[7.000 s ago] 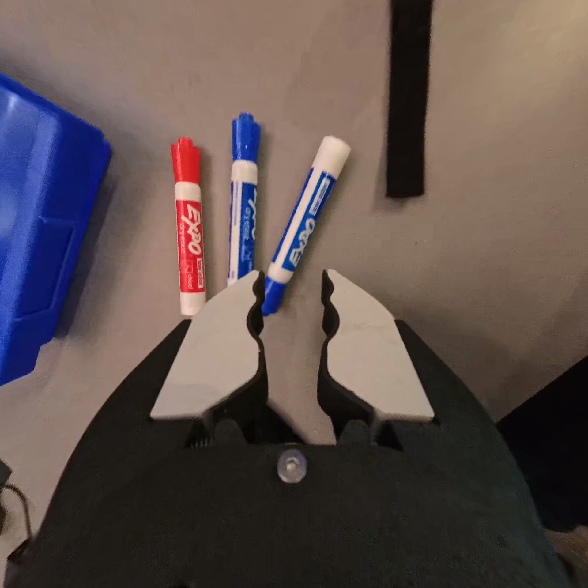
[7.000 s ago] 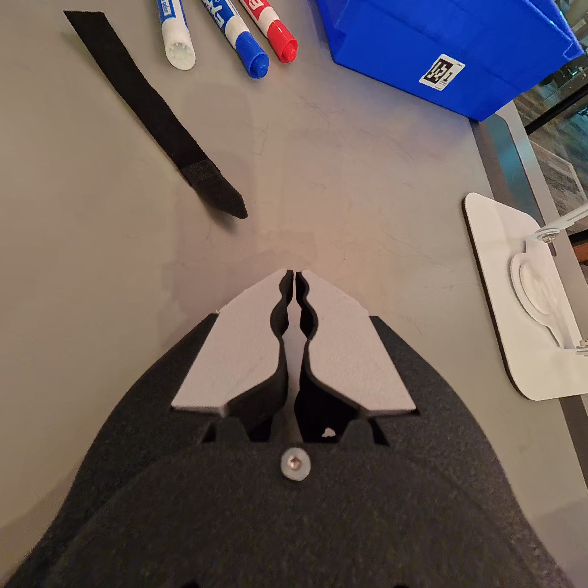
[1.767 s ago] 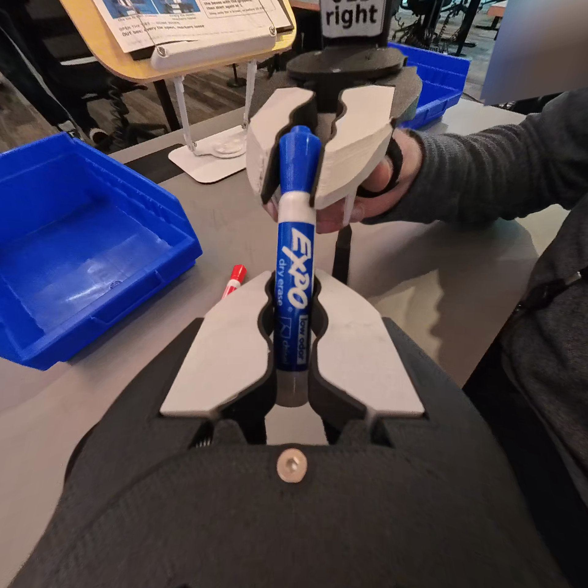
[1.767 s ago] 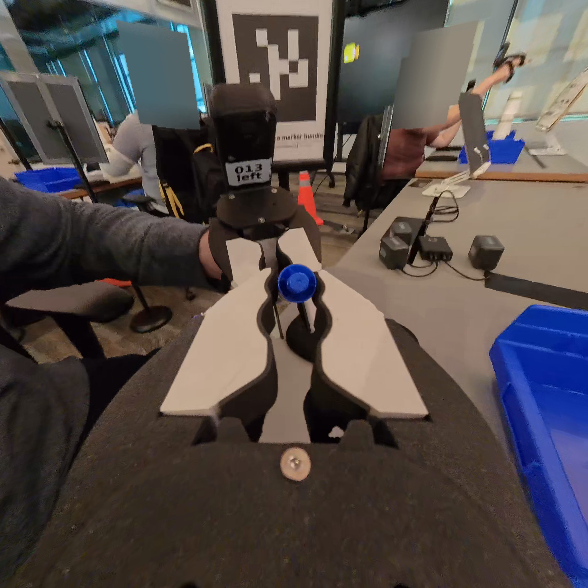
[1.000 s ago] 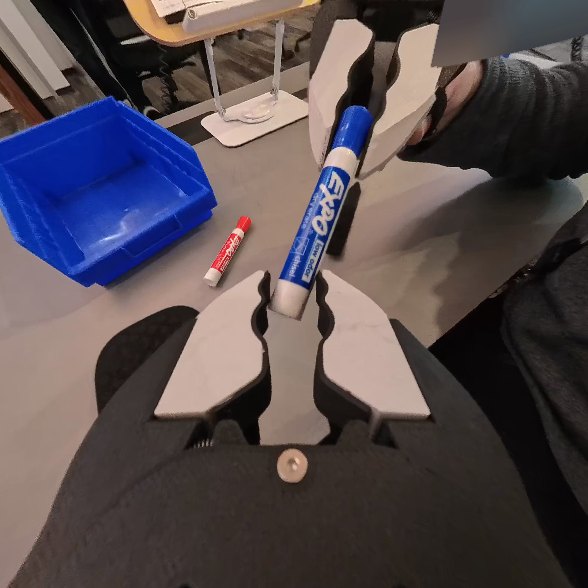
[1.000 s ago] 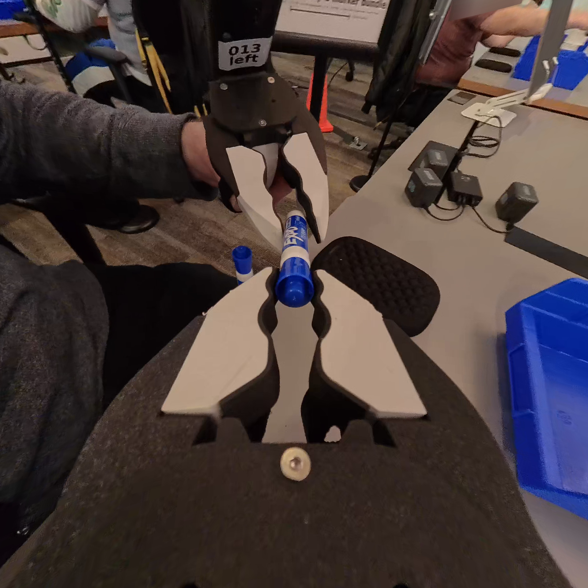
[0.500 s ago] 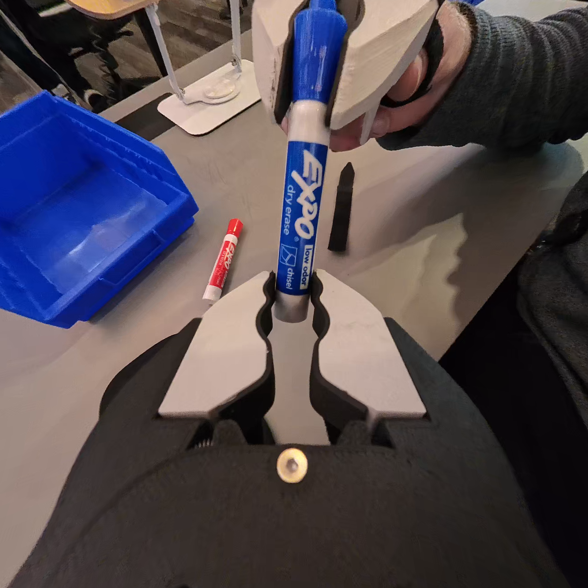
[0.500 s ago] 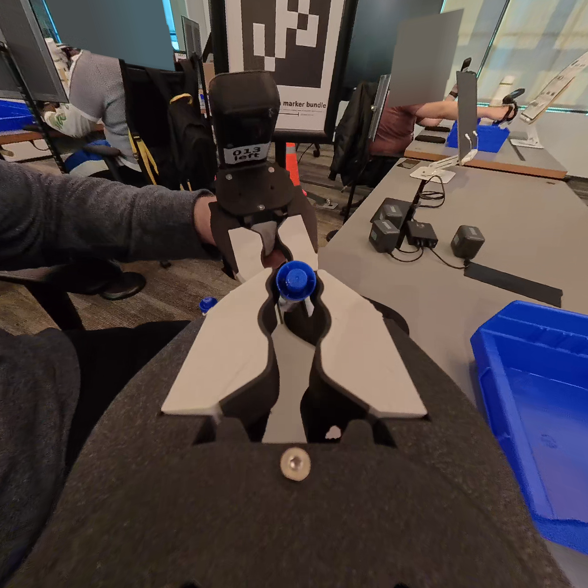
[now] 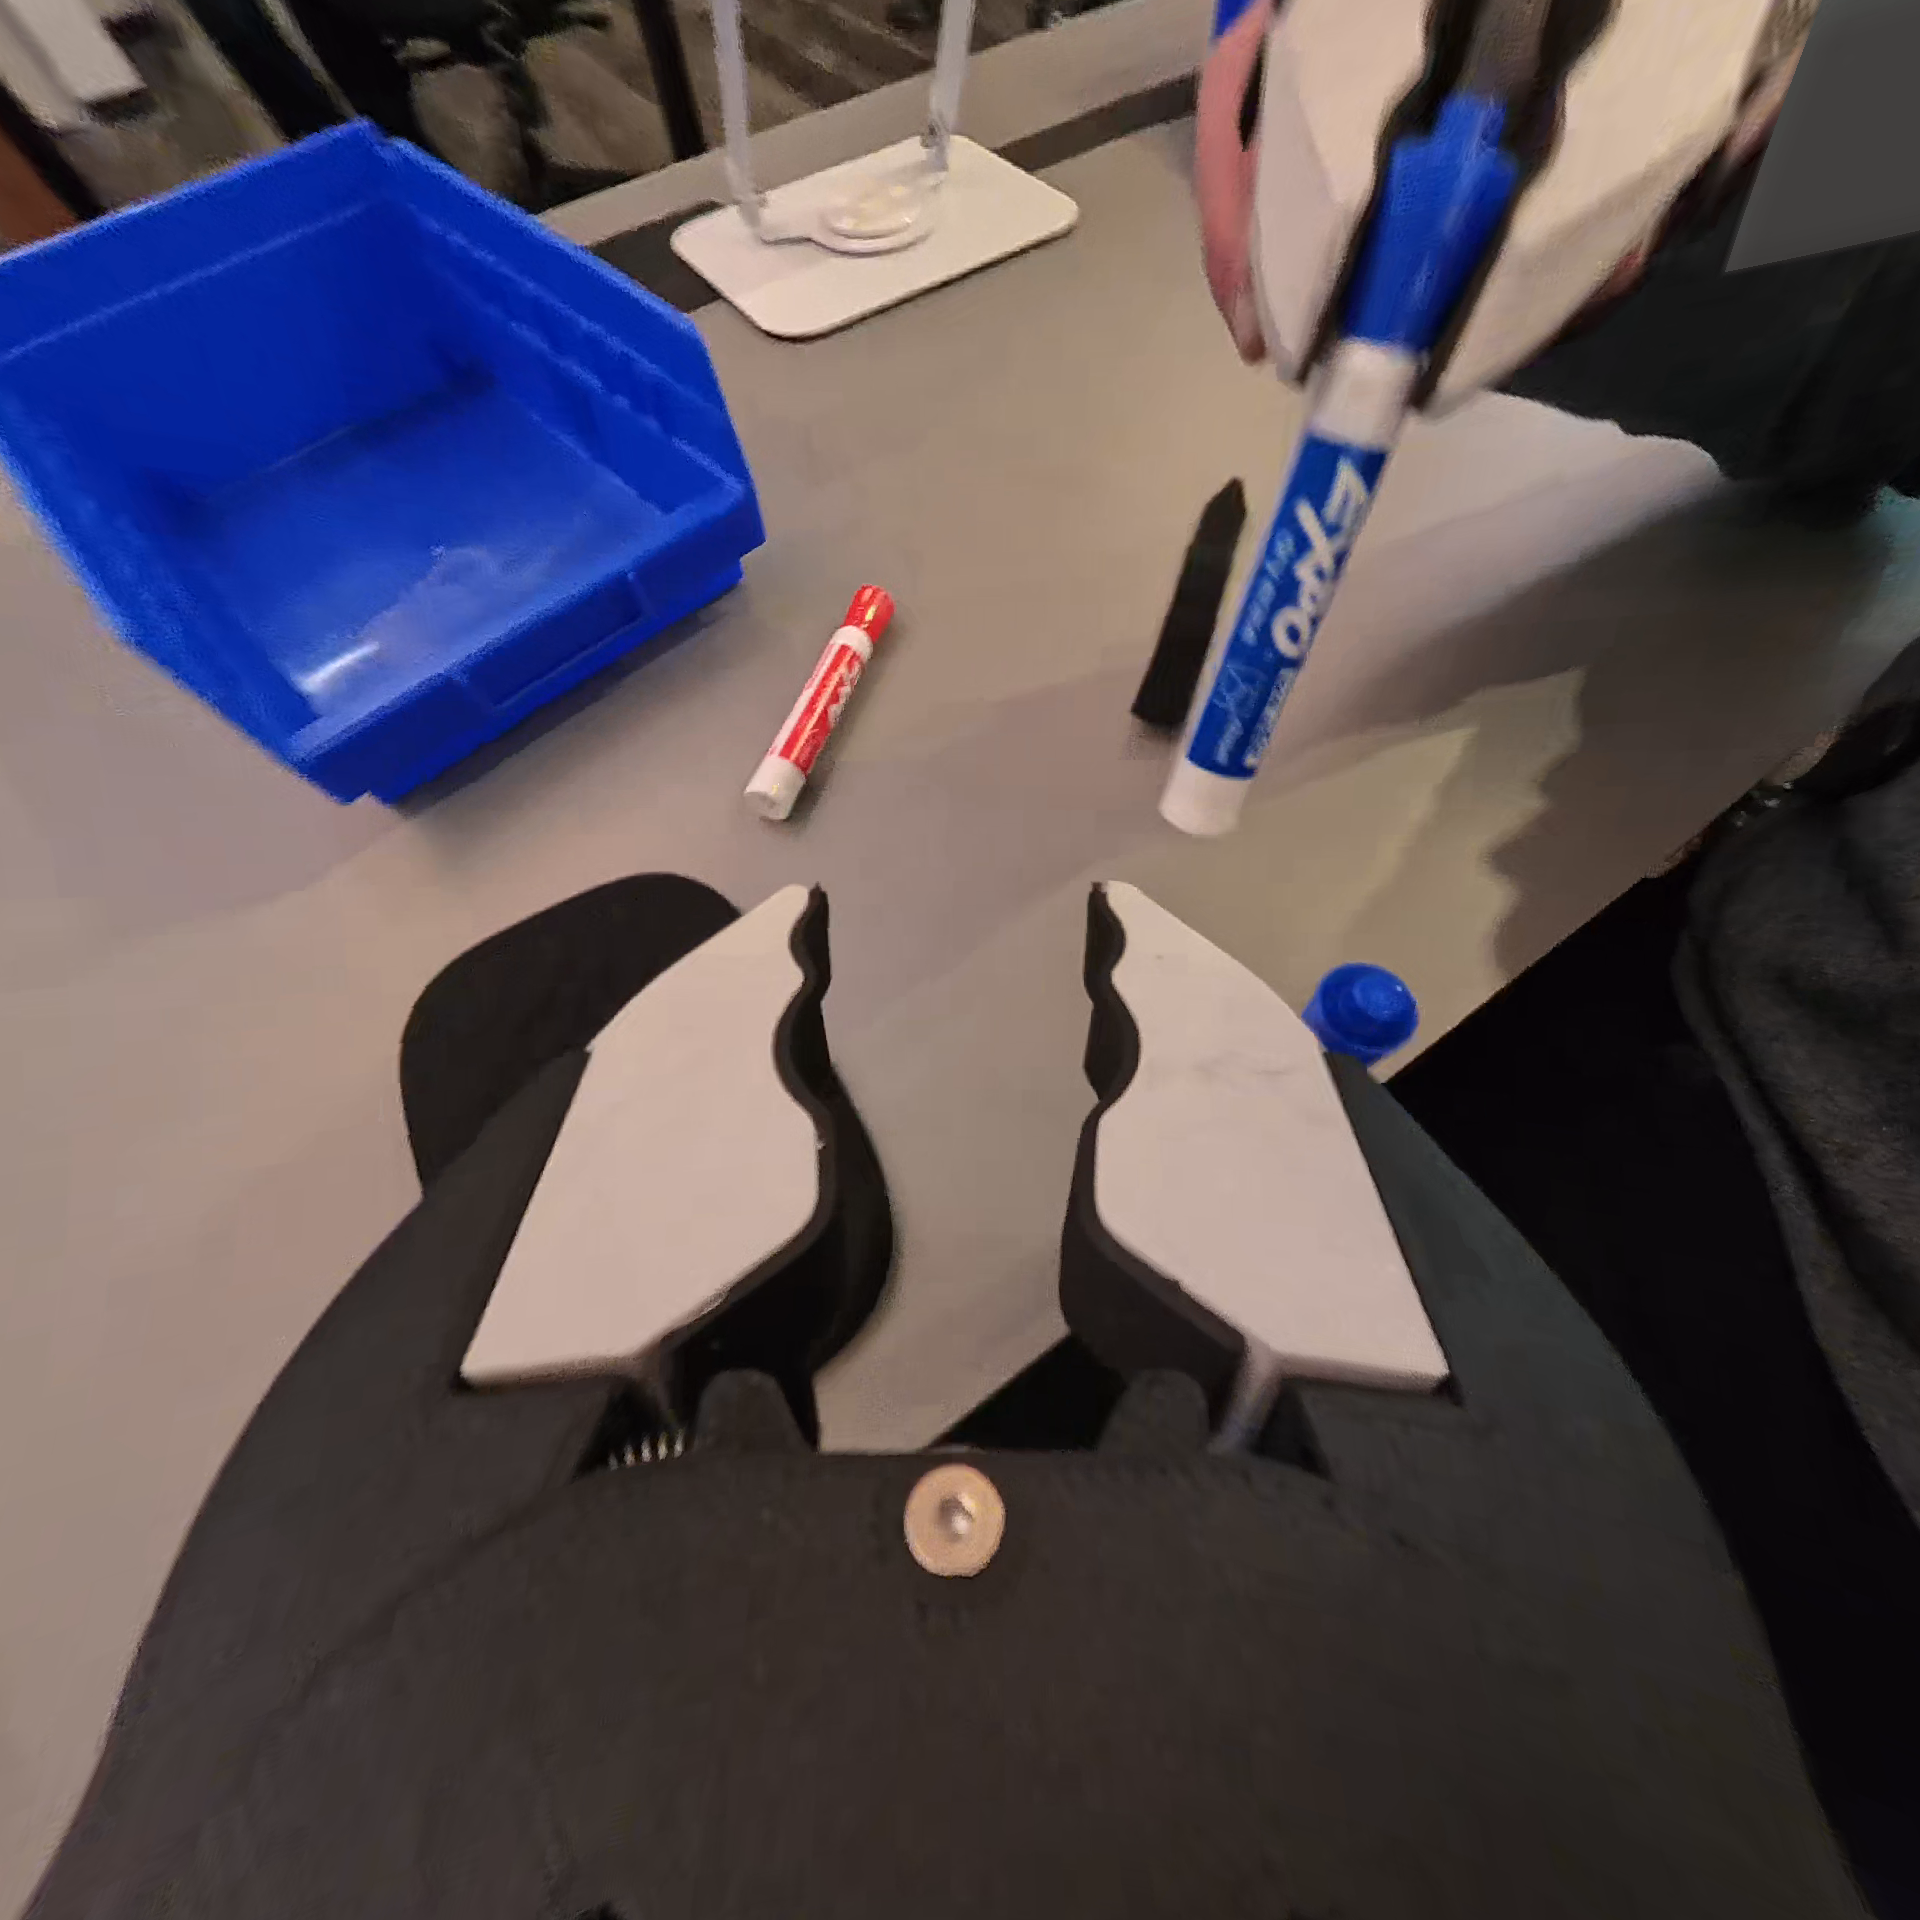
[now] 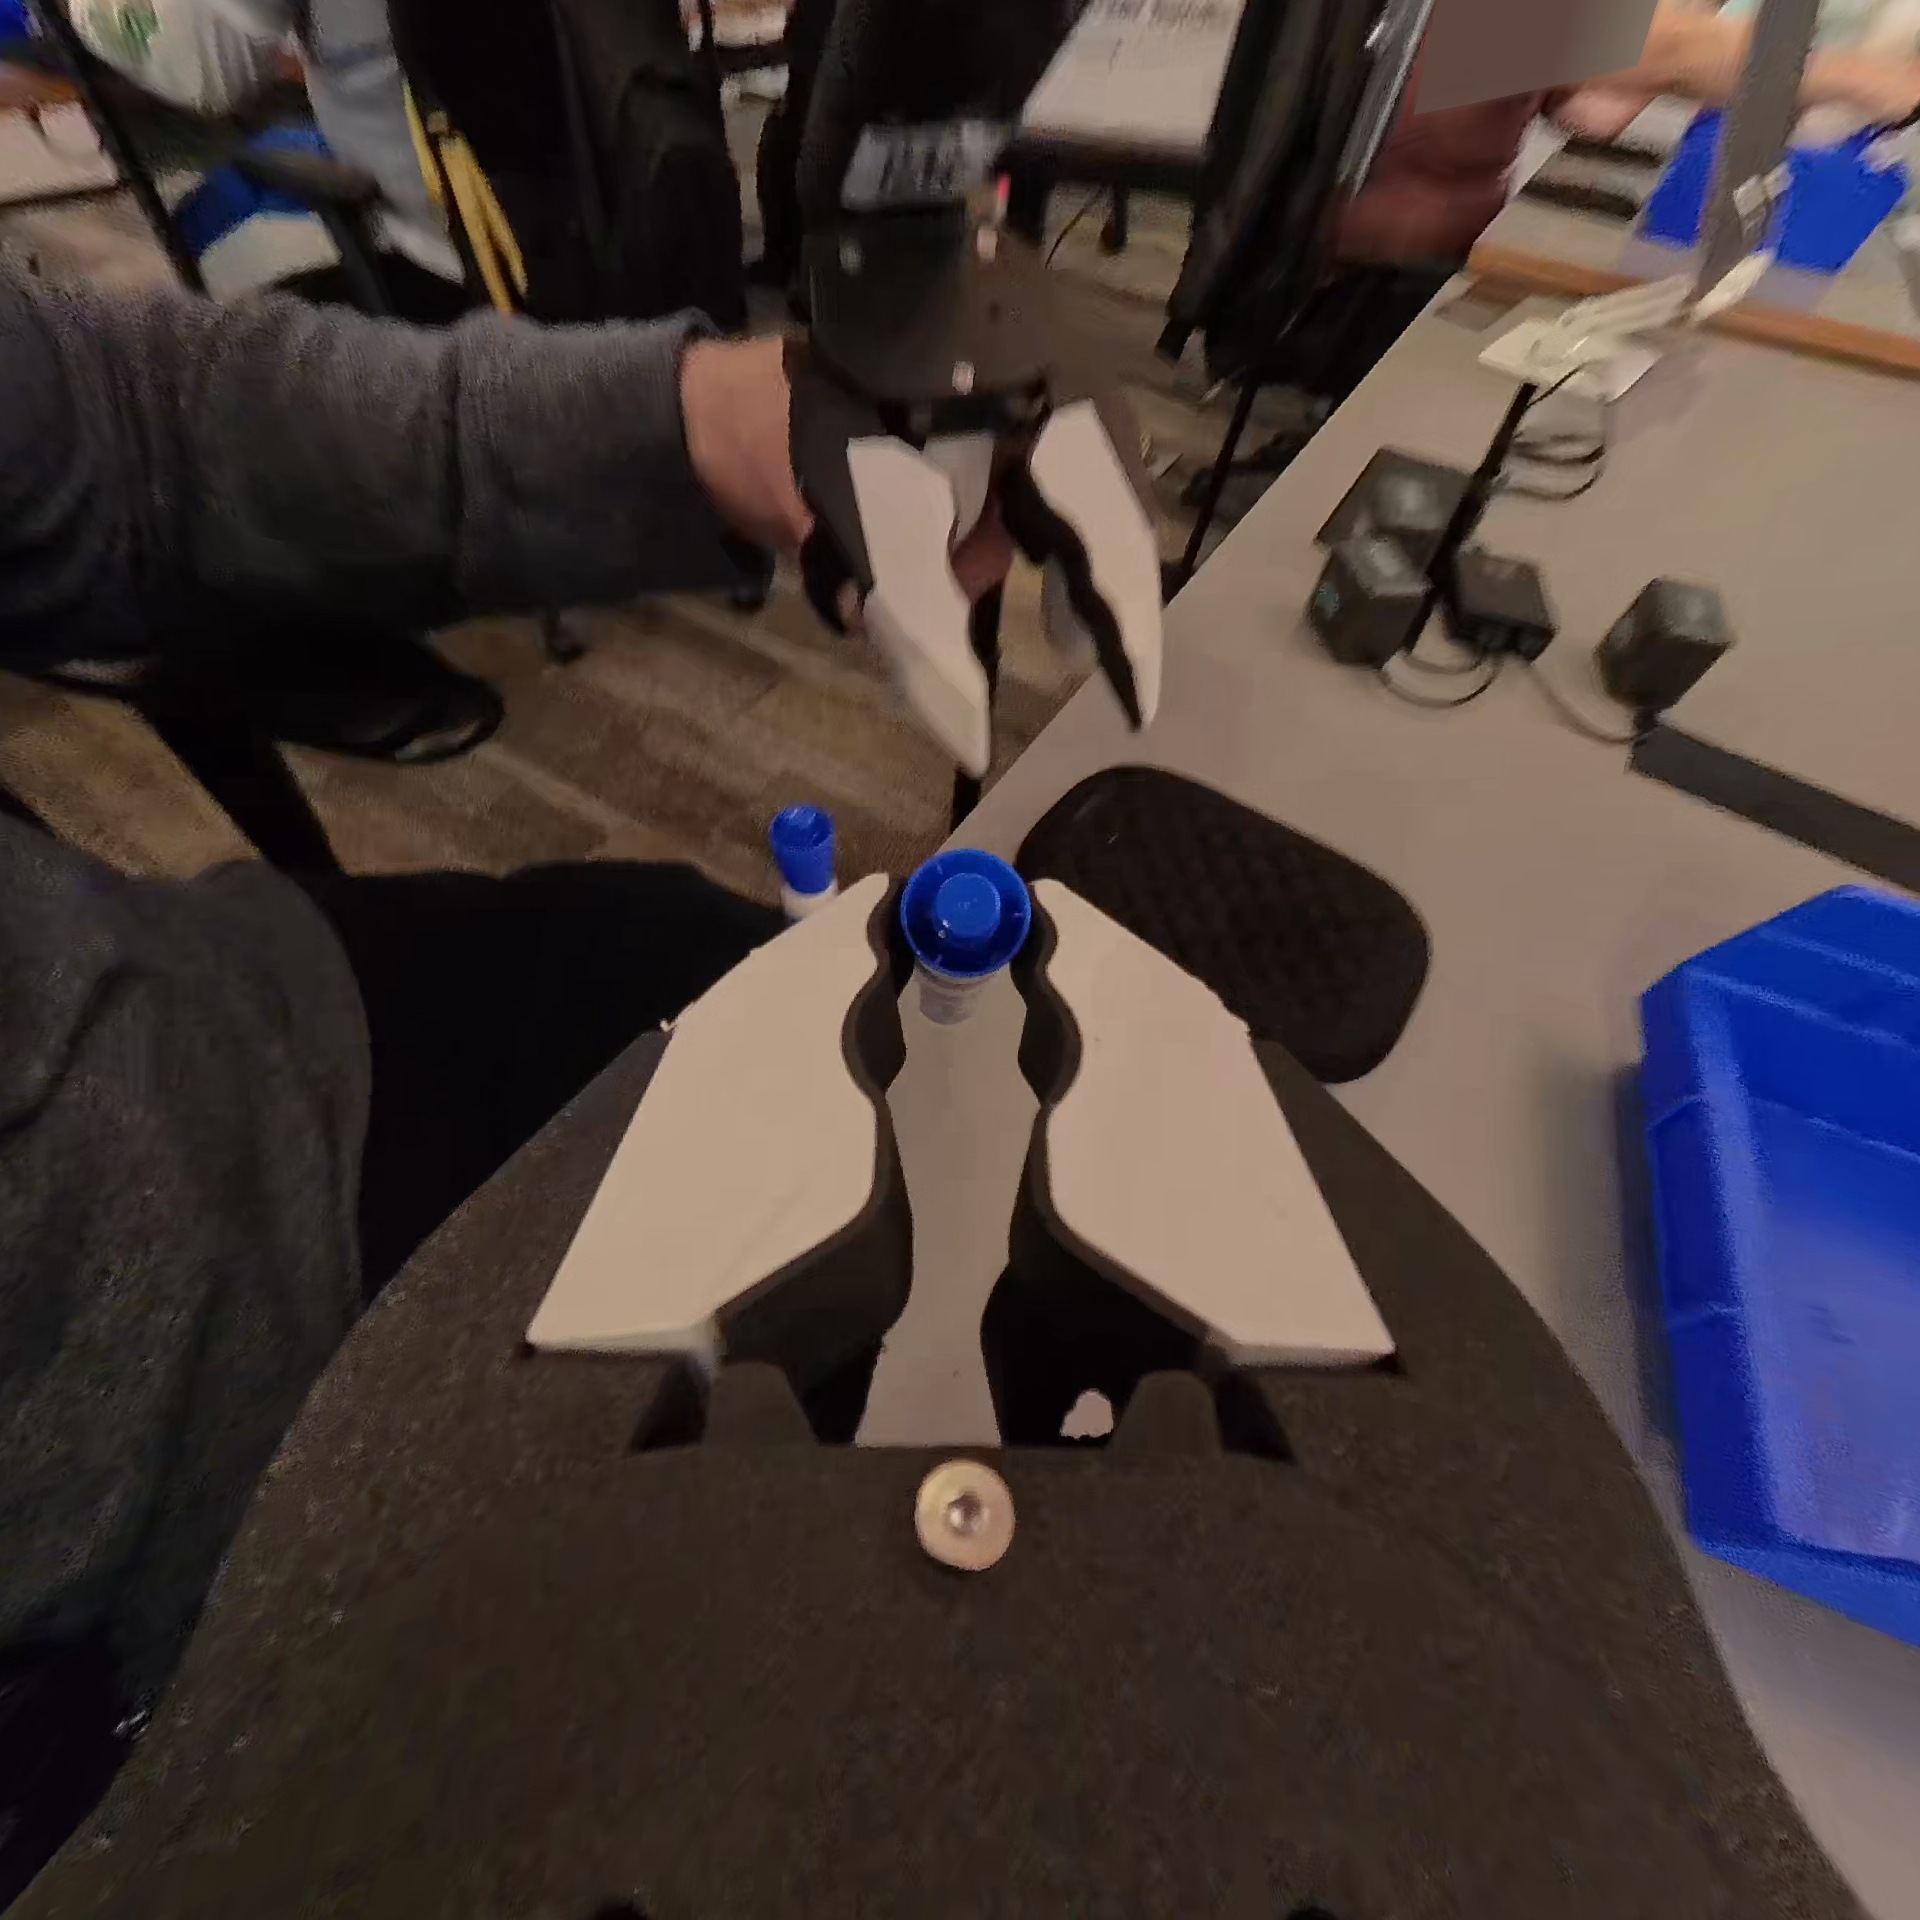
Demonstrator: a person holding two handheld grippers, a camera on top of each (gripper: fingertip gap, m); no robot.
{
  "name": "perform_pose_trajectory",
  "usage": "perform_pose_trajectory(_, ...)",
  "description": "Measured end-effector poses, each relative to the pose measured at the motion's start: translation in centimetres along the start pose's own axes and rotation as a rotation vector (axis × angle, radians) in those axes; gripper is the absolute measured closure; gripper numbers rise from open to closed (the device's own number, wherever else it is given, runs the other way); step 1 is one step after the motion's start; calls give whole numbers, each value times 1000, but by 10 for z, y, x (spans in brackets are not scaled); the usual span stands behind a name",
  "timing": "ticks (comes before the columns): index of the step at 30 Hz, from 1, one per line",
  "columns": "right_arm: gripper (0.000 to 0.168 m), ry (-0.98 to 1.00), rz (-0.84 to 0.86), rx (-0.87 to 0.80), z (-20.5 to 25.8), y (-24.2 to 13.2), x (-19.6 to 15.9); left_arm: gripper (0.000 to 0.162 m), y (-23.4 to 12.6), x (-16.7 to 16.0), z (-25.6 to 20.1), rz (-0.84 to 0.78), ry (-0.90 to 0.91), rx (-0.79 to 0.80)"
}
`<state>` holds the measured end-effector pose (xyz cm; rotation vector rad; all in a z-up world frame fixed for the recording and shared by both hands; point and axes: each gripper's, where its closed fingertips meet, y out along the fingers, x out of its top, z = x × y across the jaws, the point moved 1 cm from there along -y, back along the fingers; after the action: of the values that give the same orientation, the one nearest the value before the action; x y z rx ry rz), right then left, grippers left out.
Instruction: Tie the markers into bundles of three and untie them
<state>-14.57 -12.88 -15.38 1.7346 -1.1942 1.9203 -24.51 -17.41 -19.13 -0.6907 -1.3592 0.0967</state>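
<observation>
Fingers [image 10: 774, 1101] around one of three markers [image 9: 1288, 582].

Three markers show: a blue marker [image 9: 1285, 592] hanging at two o'clock, a second blue marker [image 9: 1360, 1013] at the table edge at four o'clock, and one red marker [image 9: 820, 703] lying at eleven o'clock. One black strap [image 9: 1191, 603] lies beside the hanging marker. One blue bin [image 9: 343, 457] sits at ten o'clock. Two grippers.
</observation>
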Motion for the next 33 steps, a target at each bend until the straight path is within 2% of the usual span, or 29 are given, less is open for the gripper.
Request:
perform_pose_trajectory(3, 150, -1, 62, 53, 18, 19, -16, 117, -15, -12, -11, -65, -93, 46)
perform_pose_trajectory(7, 150, -12, 135, 96, 33, 37, -33, 116, -25, -39, -29, -62, -177, 112)
perform_pose_trajectory(12, 151, -25, 195, 120, 43, 53, -44, 115, -25, -62, -50, -61, -274, 144)
perform_pose_trajectory(15, 151, -29, 228, 138, 48, 63, -50, 113, -19, -74, -58, -22, -273, 144)
perform_pose_trajectory(33, 150, -70, 336, 149, 58, 83, -53, 112, -4, -74, -68, -36, -258, 67)
